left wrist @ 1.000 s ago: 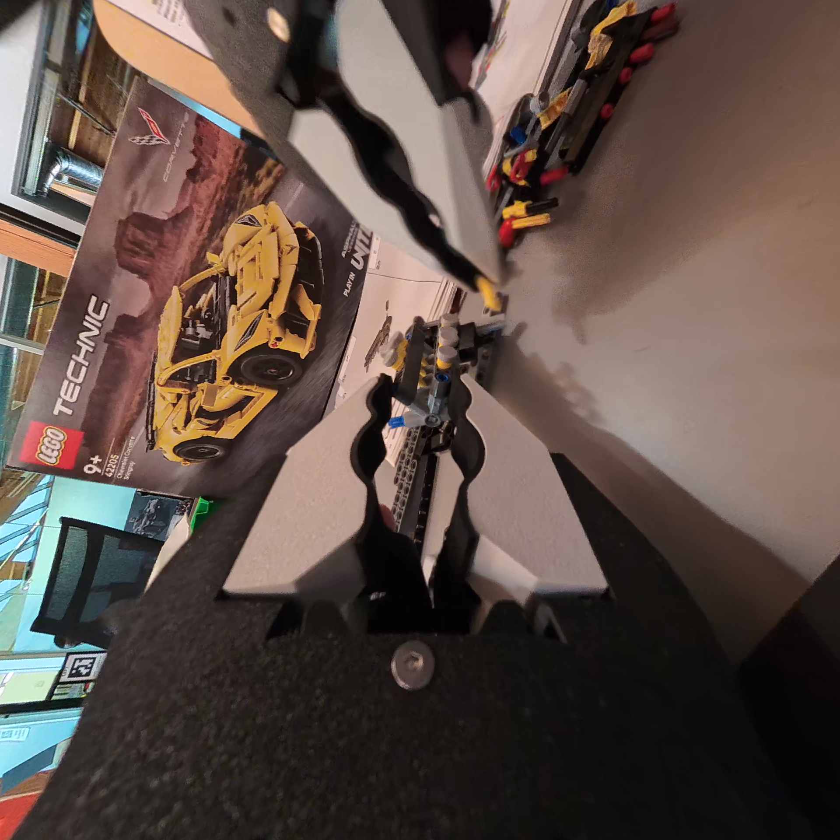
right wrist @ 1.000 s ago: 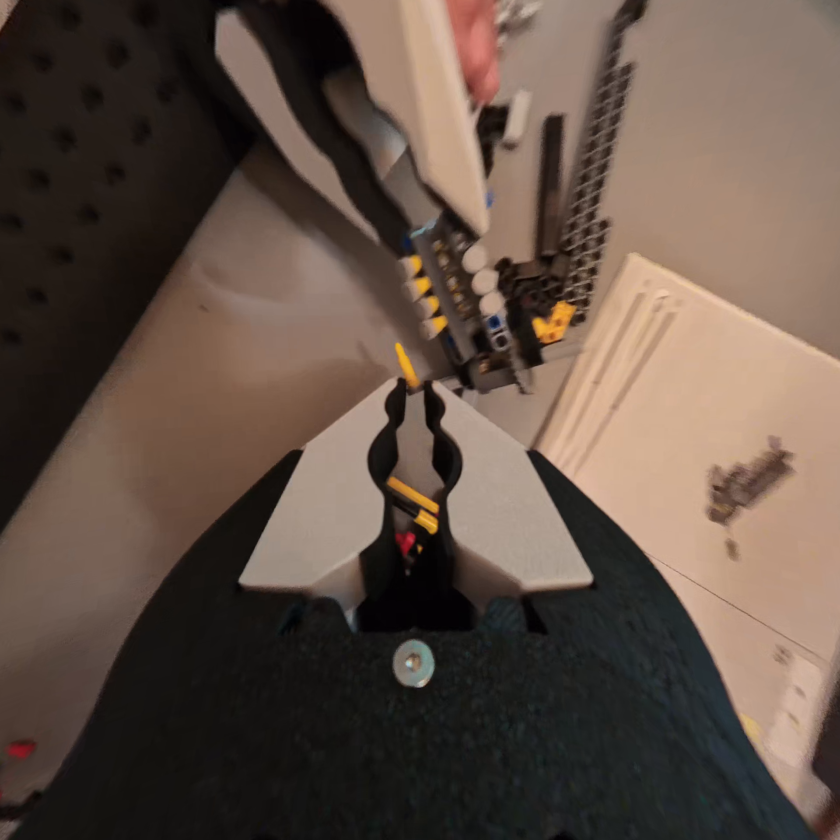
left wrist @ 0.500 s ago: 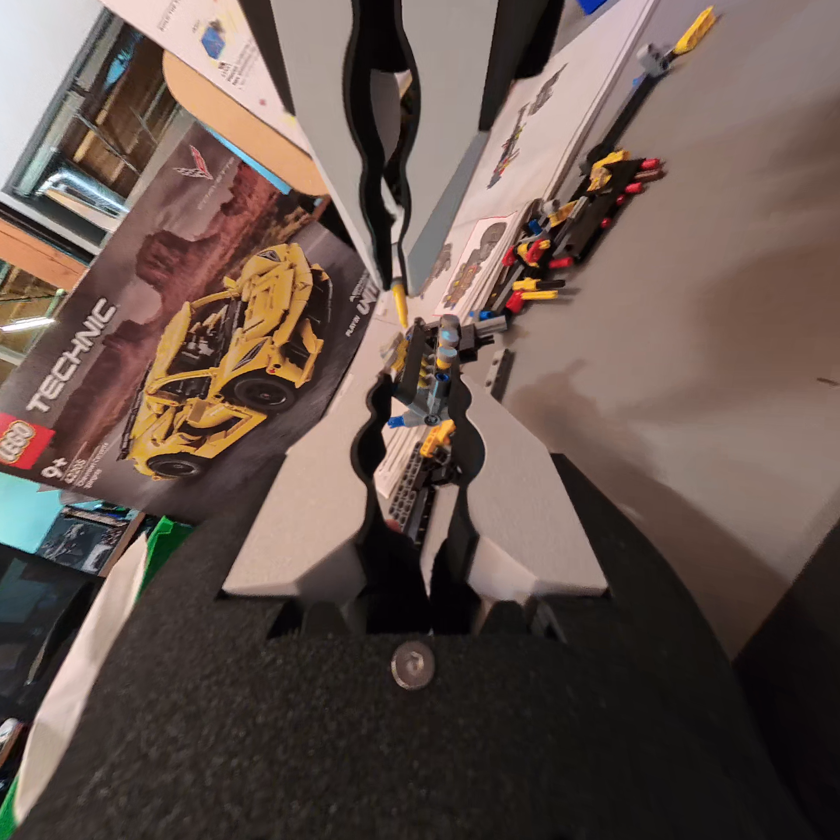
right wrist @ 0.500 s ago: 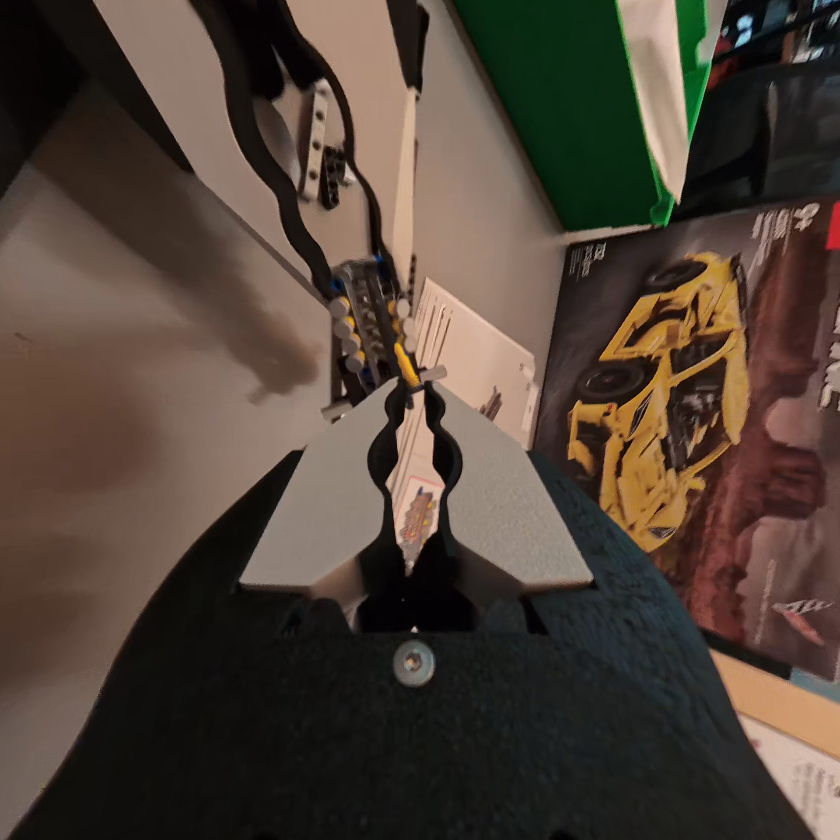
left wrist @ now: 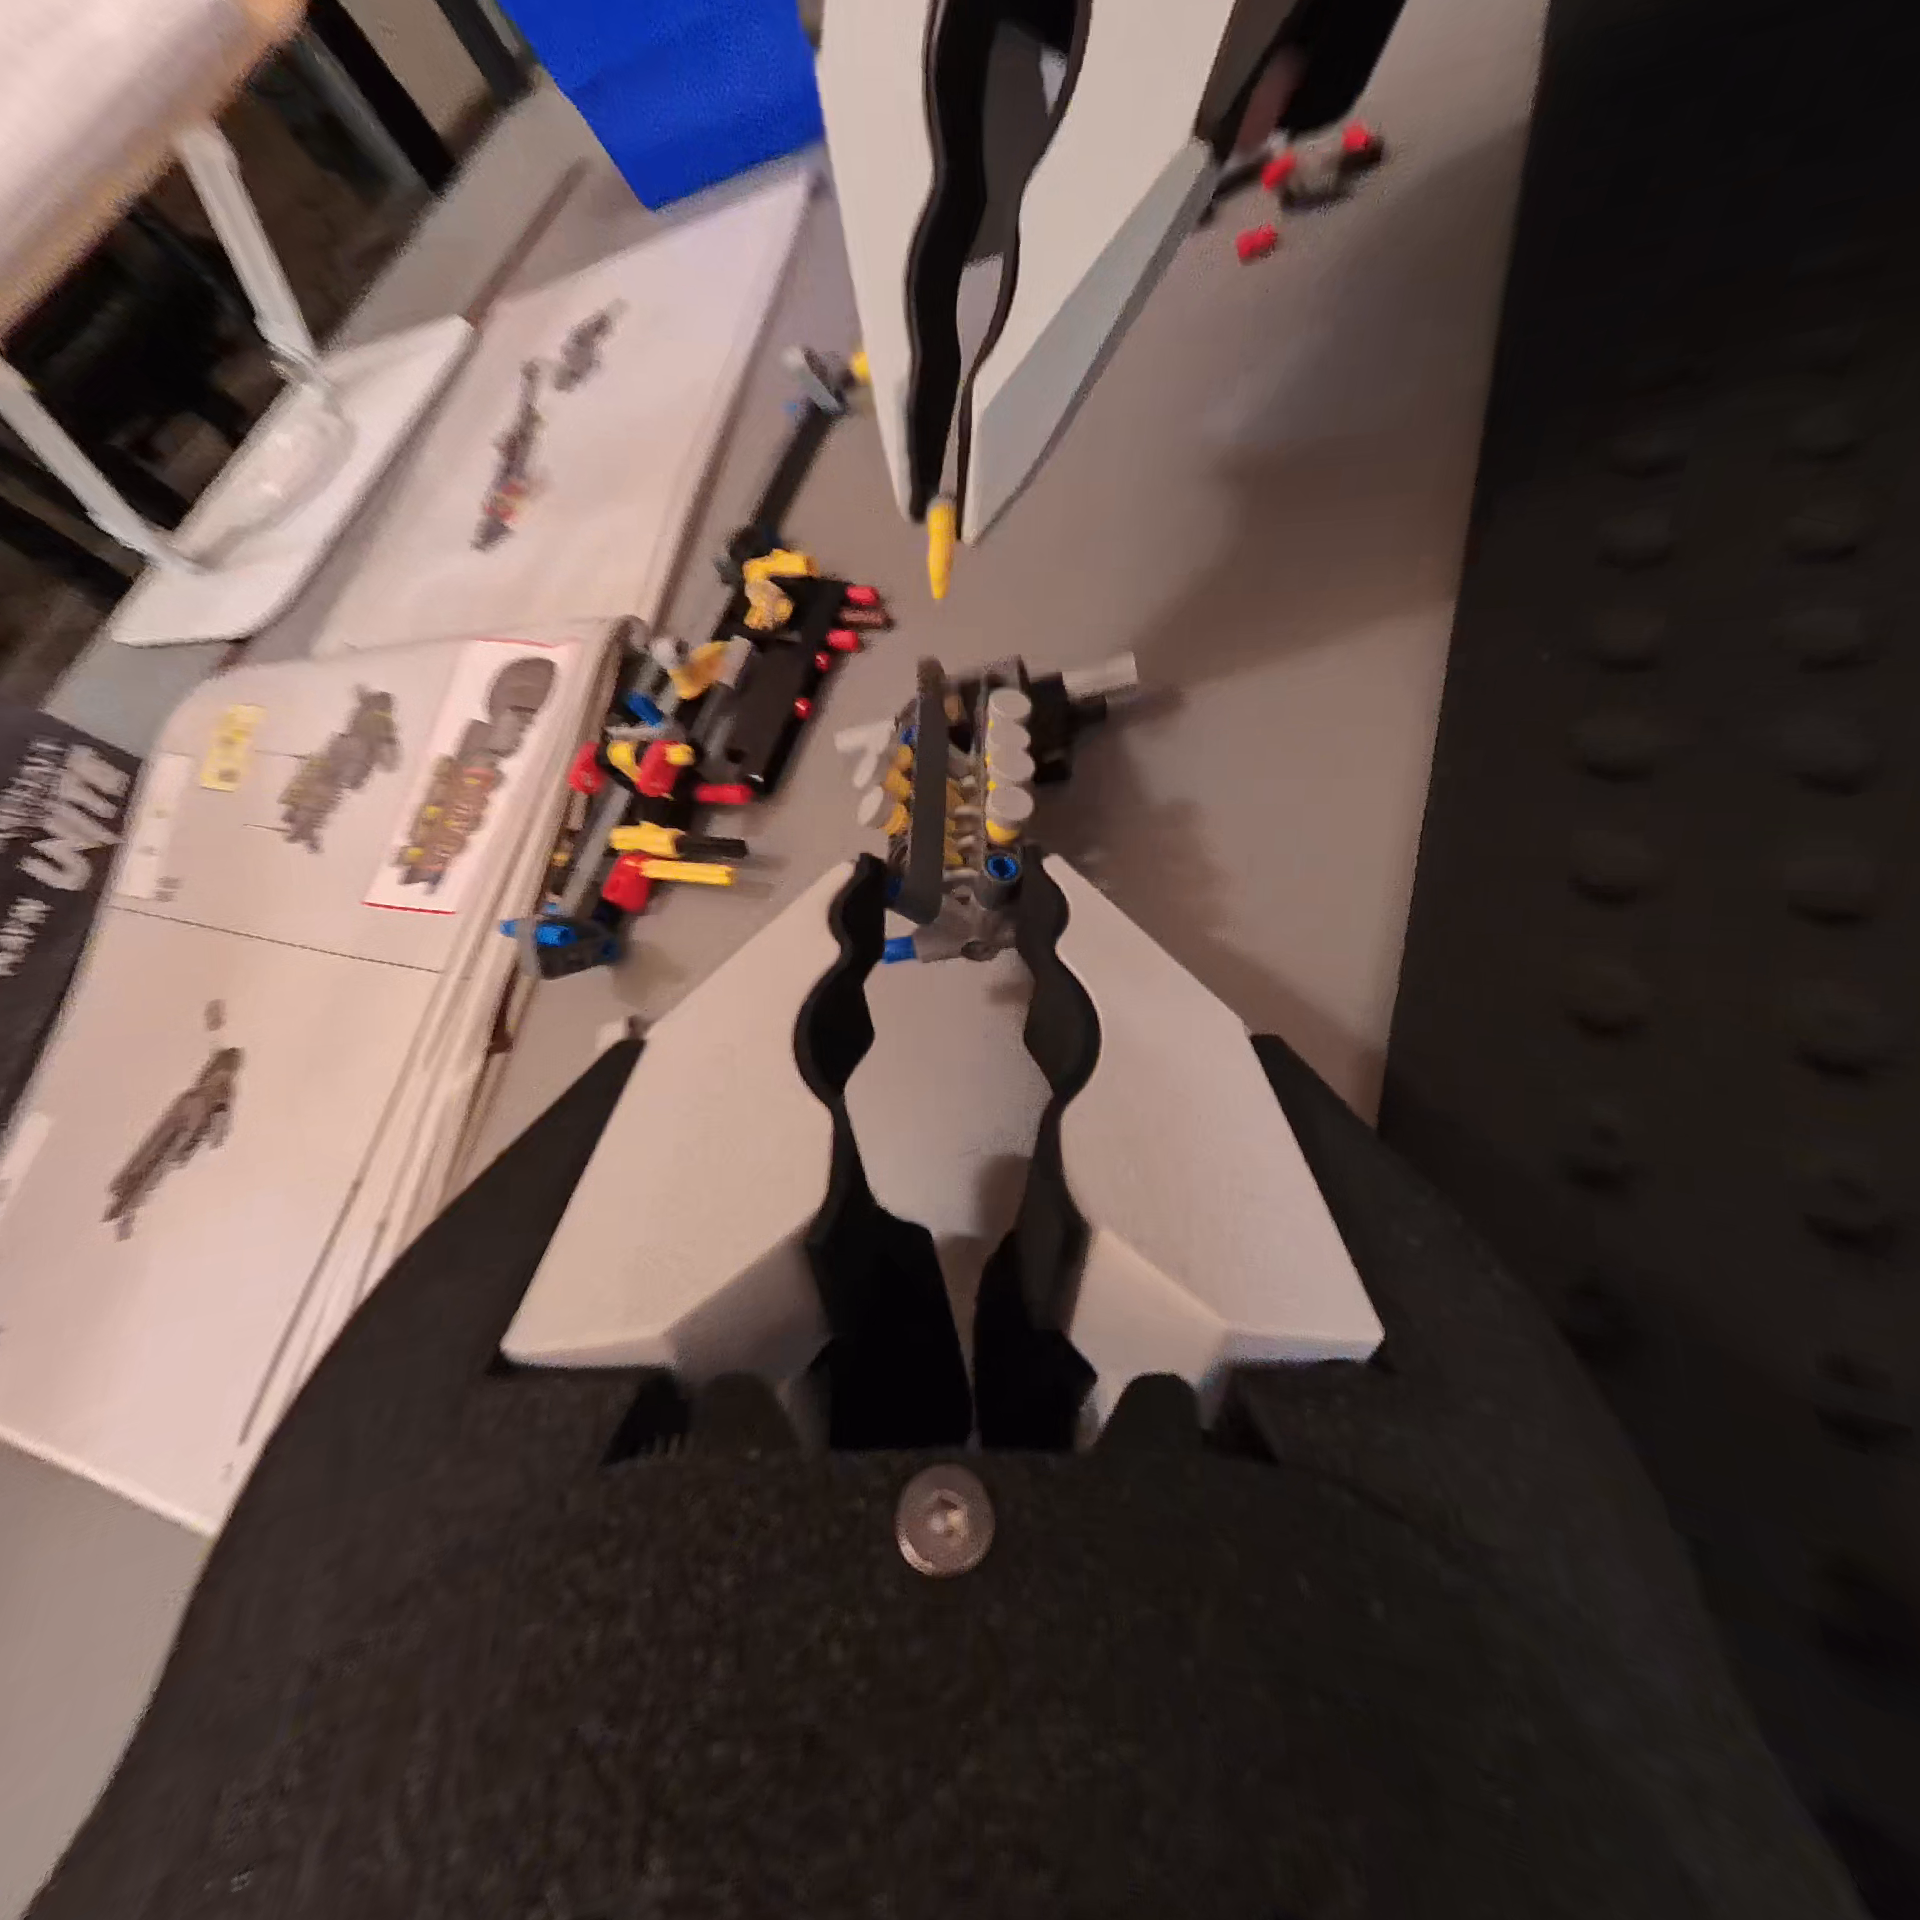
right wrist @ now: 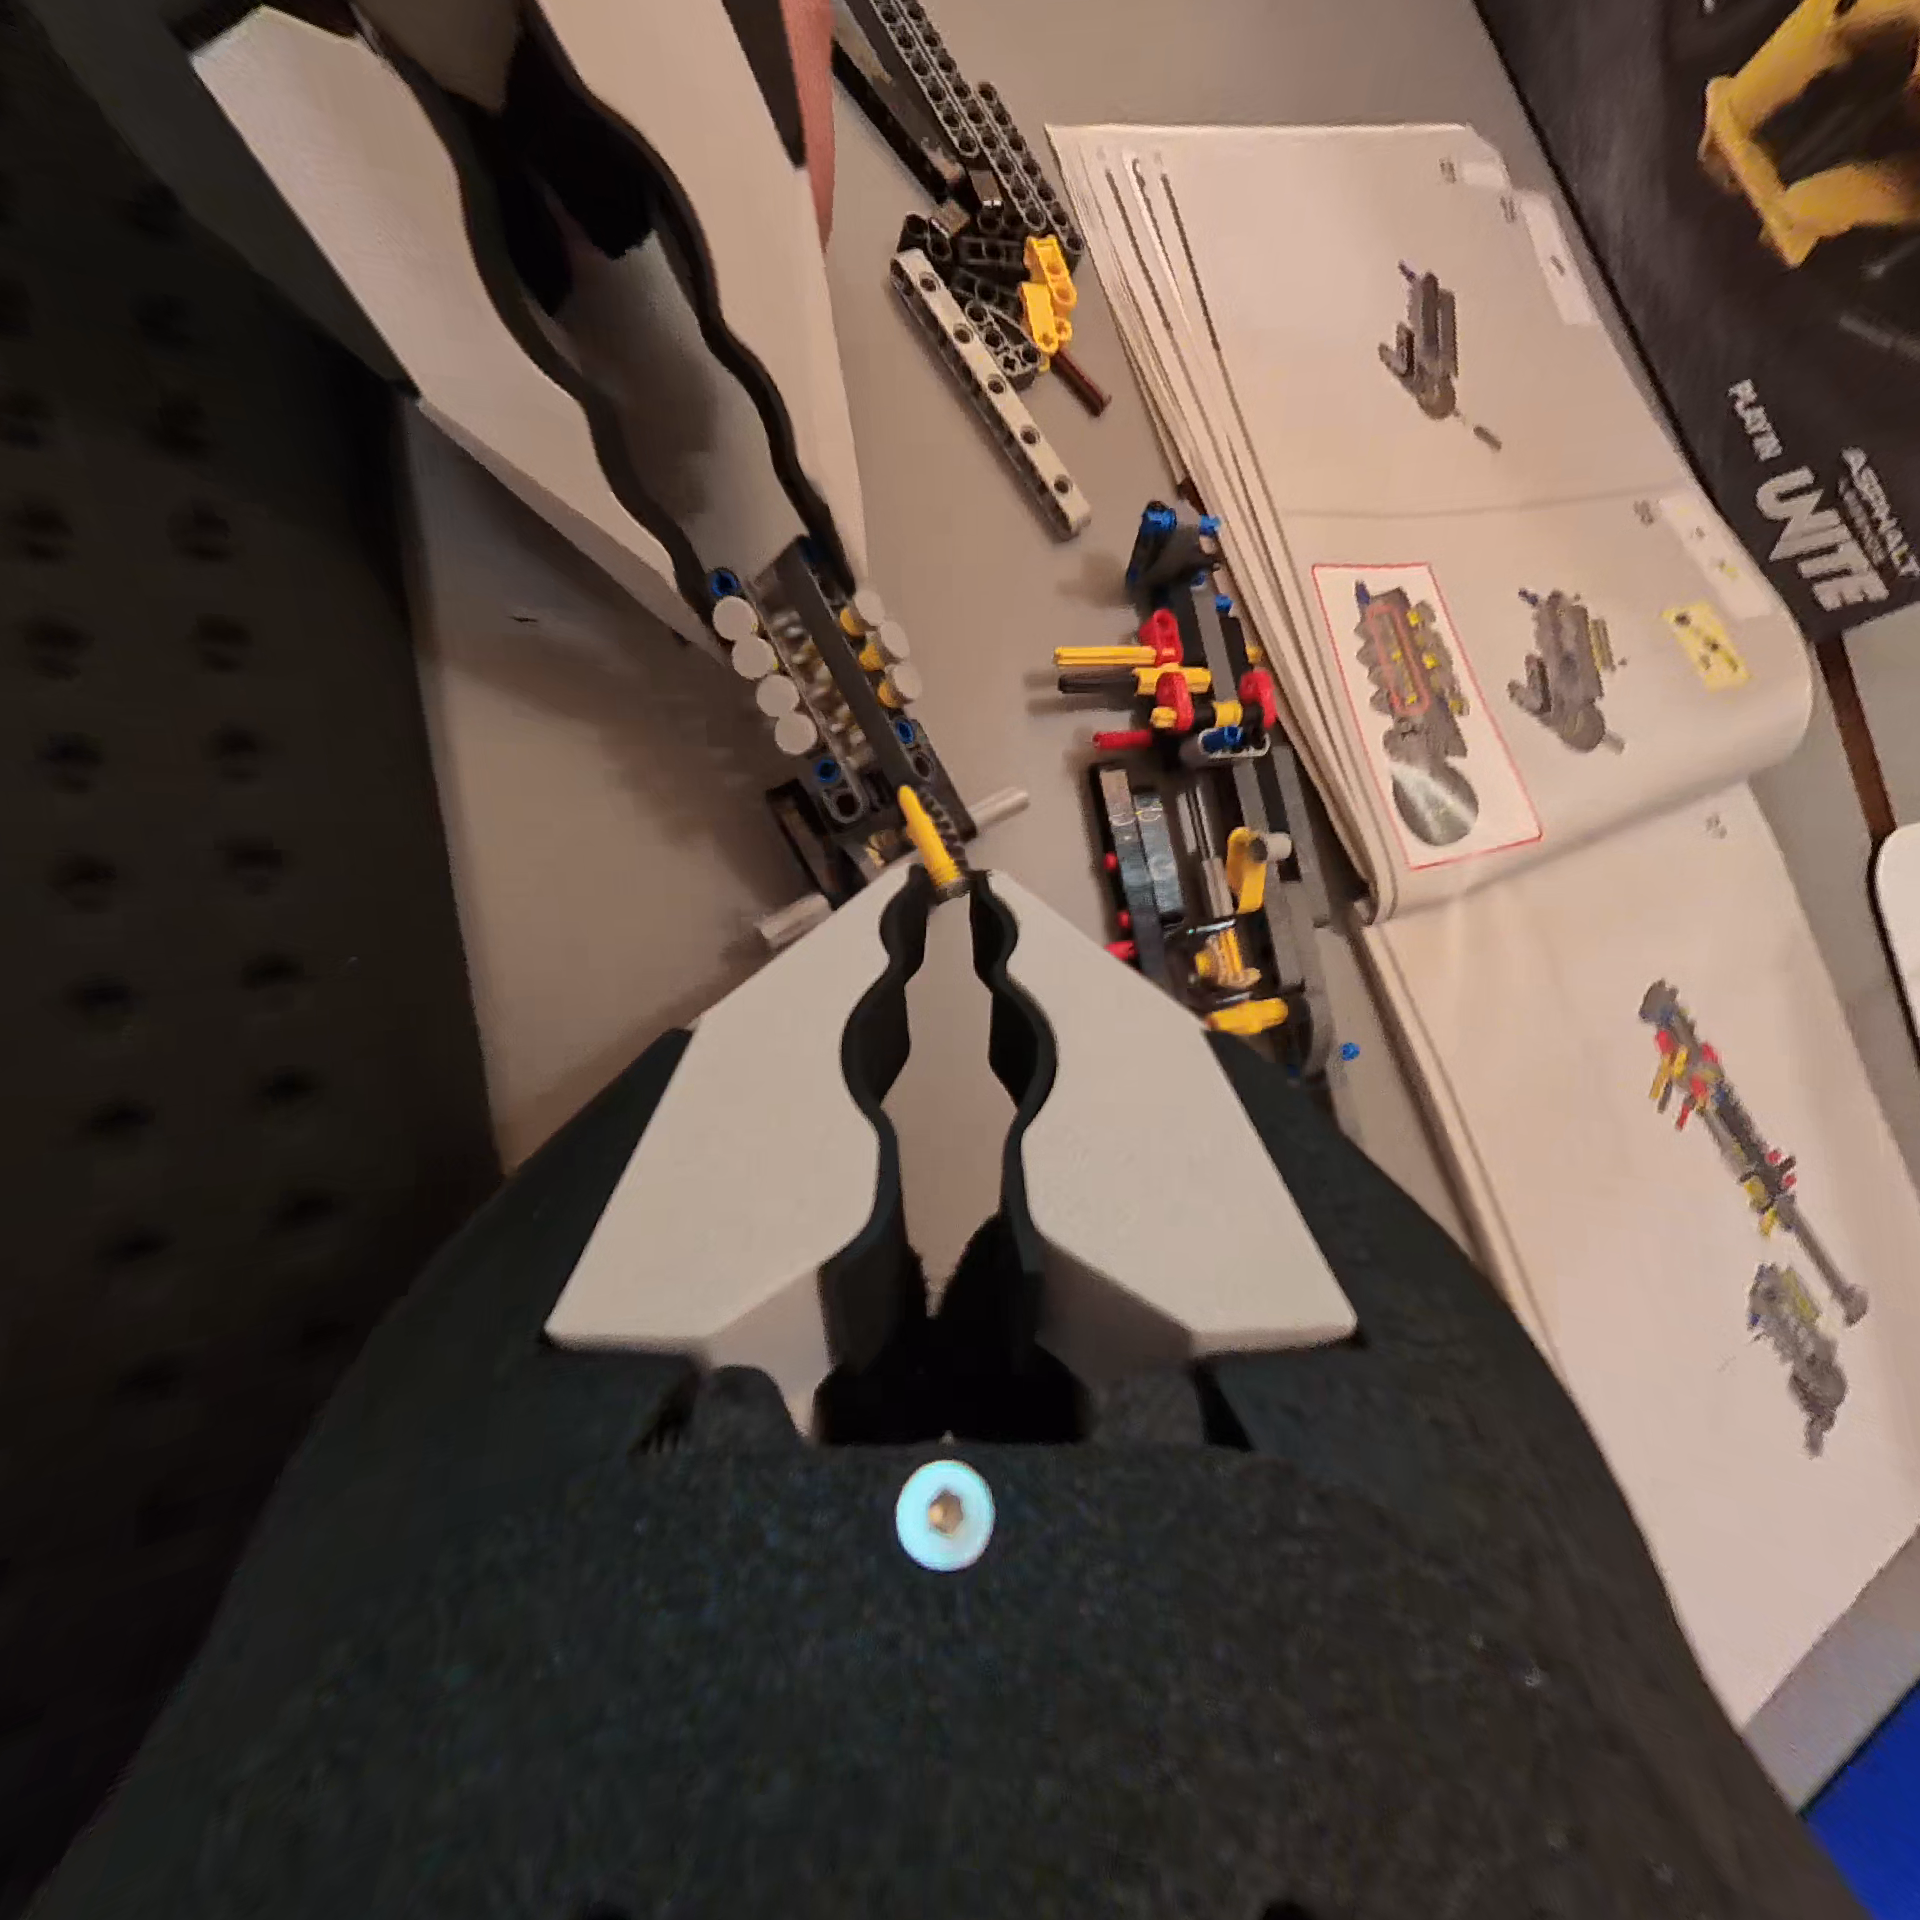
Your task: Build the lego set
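Note:
My left gripper [left wrist: 951,883] is shut on a small engine block assembly [left wrist: 961,790] of grey, black and yellow pieces with pale round caps, held above the grey table. It also shows in the right wrist view [right wrist: 821,696], clamped by the left gripper [right wrist: 748,582]. My right gripper [right wrist: 945,883] is shut on a thin yellow axle [right wrist: 928,840] whose tip points at the near end of the assembly. In the left wrist view the right gripper [left wrist: 940,499] hangs from above with the yellow axle [left wrist: 939,545] a short way beyond the assembly.
A longer black, red and yellow chassis assembly [right wrist: 1205,790] lies beside the open instruction booklet [right wrist: 1558,623]. Grey and black beams [right wrist: 987,343] lie farther off. The set's box [right wrist: 1766,260] is behind. A black pegboard wall [left wrist: 1714,831] borders the table. Loose red pieces [left wrist: 1288,177] lie far back.
Both grippers have swung round, so the views now look down on the table. The axle tip was against the assembly's top; now it points at its end.

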Available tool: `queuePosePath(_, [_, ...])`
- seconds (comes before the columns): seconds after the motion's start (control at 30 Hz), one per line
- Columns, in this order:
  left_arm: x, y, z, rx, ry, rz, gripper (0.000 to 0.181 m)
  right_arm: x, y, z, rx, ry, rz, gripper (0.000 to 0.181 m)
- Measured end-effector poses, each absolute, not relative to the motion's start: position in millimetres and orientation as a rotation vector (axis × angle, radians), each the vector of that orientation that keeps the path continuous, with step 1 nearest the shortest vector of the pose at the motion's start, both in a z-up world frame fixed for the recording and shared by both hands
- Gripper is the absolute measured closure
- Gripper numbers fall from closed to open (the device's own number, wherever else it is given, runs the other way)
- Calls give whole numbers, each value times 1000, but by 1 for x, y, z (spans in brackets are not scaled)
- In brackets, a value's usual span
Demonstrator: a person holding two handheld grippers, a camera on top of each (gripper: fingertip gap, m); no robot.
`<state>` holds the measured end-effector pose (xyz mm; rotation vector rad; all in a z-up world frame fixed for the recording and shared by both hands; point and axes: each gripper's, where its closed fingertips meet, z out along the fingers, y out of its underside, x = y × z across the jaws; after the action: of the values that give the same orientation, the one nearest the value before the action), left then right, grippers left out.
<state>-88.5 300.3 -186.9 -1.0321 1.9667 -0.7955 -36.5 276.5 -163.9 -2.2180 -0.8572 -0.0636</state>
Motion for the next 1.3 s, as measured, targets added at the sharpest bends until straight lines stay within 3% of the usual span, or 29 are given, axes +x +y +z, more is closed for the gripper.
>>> queuePosePath(0.23, [-87,295,-201,-993,2082,-753,154,-42,278,-166,-2161,-808,-136,174])
queuePosePath(0.4, [-102,294,-195,-1123,2113,-894,133,-53,291,-151,-2026,-820,-64,174])
queuePosePath(0.53, [-107,306,-155,-1342,1961,-1168,150,-66,298,-138,-1835,-1046,-201,174])
queuePosePath(0.67, [-102,303,-124,-1512,1924,-1477,156,-82,306,-128,-1641,-1279,-424,174])
queuePosePath(0.83, [-104,297,-125,-1538,2028,-1566,162,-99,308,-117,-1484,-1390,-498,174])
queuePosePath(0.97, [-102,294,-126,-1517,2019,-1576,177,-97,311,-118,-1479,-1401,-536,174])
queuePosePath(1.13, [-96,300,-138,-1474,1970,-1418,177,-94,309,-127,-1658,-1208,-318,169])
queuePosePath(1.2, [-93,309,-142,-1400,1931,-1245,178,-94,307,-127,-1786,-1076,-69,155])
queuePosePath(1.3, [-91,316,-140,-1214,1851,-992,178,-88,308,-129,-2020,-853,396,151])
